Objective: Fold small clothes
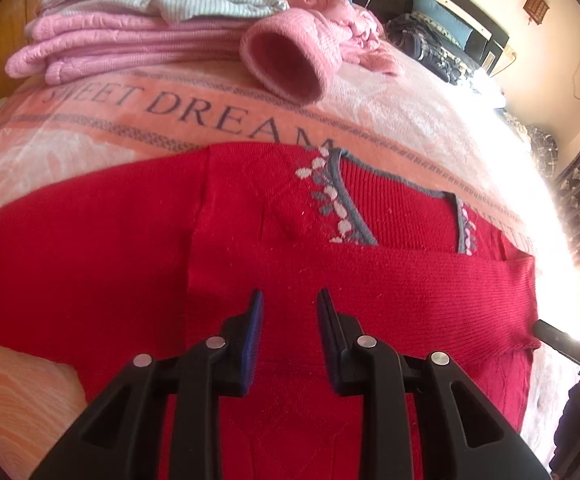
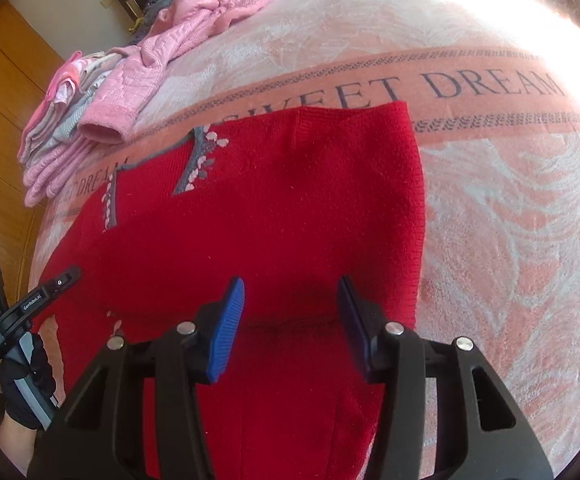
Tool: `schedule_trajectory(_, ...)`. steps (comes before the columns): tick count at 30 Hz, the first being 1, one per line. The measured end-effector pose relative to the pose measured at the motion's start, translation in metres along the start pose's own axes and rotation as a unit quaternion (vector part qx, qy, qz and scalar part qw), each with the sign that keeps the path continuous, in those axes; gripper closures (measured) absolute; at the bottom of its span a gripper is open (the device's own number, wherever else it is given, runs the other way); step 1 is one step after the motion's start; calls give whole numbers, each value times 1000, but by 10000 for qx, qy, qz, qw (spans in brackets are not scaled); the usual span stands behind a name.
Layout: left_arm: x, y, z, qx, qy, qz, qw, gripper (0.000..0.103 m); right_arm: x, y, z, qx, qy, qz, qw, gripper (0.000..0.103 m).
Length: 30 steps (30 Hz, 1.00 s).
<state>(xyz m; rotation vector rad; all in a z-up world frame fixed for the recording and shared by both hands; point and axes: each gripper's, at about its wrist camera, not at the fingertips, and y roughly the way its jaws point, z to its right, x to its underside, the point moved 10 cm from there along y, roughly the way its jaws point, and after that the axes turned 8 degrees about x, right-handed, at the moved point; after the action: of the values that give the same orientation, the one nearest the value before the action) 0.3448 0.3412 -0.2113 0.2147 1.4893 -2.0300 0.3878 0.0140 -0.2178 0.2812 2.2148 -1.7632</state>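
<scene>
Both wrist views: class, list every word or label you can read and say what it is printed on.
"SWEET DREAM" – woven along the pink band of the blanket; it repeats, partly hidden by the red sweater.
"GenRobot.AI" – on the left gripper, seen in the right wrist view.
Small white label lower on that gripper: too small to read.

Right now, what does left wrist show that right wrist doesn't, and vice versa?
Only left wrist: a sleeve folded across the red sweater's front, dark patterned bedding by the headboard, and the left gripper, jaws open, nothing between them.

Only right wrist: the gloved hand holding the left gripper, wooden panelling, and the right gripper, jaws open and empty.

Both: the red sweater, the "SWEET DREAM" blanket, the folded pink stack, and the loose pink garment.
</scene>
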Motion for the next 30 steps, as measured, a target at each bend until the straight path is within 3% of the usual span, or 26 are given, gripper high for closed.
schedule_trajectory(4, 3, 4, -2, 74, 74, 81, 9999, 75, 9, 12, 1, 6, -114, 15, 9999, 52)
schedule_trajectory(8, 4, 2, 0, 72, 135, 100, 9998, 74, 12, 14, -5, -7, -201, 126, 9997, 42)
schedule_trajectory(11, 2, -8, -7, 92, -152, 83, 9998, 74, 11, 10, -9, 145, -352, 139, 9992, 41)
schedule_trajectory(13, 0, -23, -18, 57, -378, 77, 9992, 73, 10, -3, -12, -33, -153, 166, 9997, 42)
schedule_trajectory(15, -2, -45, -36, 7, -587, 141, 9982, 71, 9, -21, -19, -308, 76, 164, 9994, 42)
schedule_trajectory(17, 0, -70, -60, -45, -844, 134, 9963, 64, 8, -39, -25, -268, 173, 193, 9993, 42)
schedule_trajectory(21, 16, -122, -128, -28, -1387, 126, 9903, 61, 17, -71, -42, -296, 357, 166, 9988, 41)
schedule_trajectory(26, 48, -179, -246, -315, -2286, 377, 9723, 56, 51, -102, -72, -186, 128, 36, 9997, 41)
schedule_trajectory(30, 84, -209, -337, -611, -3260, 603, 9415, 56, 88, -121, -100, -89, -279, -101, 9995, 42)
